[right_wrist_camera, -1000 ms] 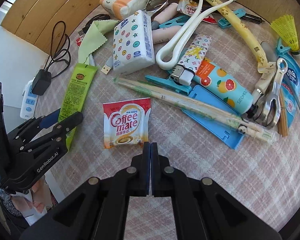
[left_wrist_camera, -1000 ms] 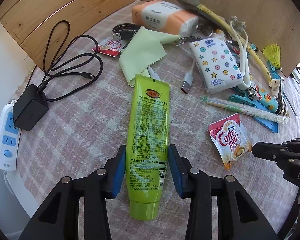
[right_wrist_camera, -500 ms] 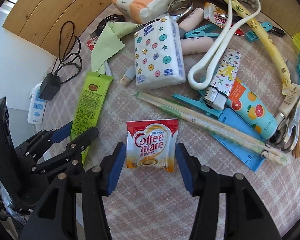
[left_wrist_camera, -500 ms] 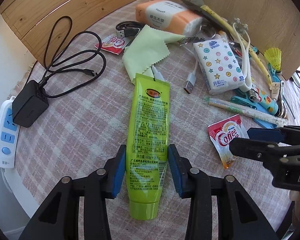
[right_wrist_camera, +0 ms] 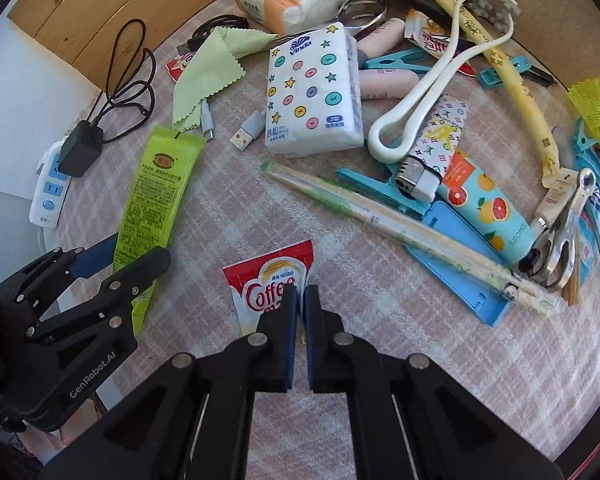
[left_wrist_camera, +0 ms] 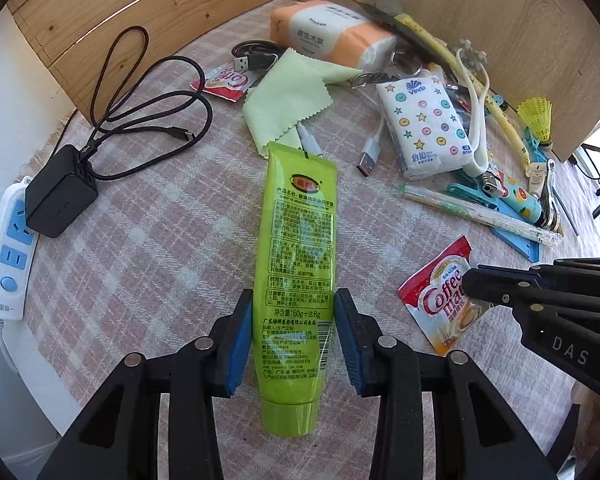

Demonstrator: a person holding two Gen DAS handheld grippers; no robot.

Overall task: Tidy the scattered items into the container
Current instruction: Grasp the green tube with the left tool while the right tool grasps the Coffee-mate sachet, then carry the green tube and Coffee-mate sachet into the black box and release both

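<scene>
Presently the green tube (left_wrist_camera: 296,276) lies flat on the checked cloth (left_wrist_camera: 160,248), bracketed by the left gripper (left_wrist_camera: 294,336), whose pads seem to press its sides, though contact is not certain. The right gripper (right_wrist_camera: 300,300) is clamped on the Coffee-mate sachet (right_wrist_camera: 268,280). Both should be lifted straight, without dragging. Half a second earlier the right jaws stood wide around the sachet. No container is in view.

White power strip (left_wrist_camera: 5,249) beside black plugged-in charger (left_wrist_camera: 60,195)

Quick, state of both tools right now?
Left tool: closed on the green tube, pads against its sides.
Right tool: shut on the Coffee-mate sachet.
</scene>
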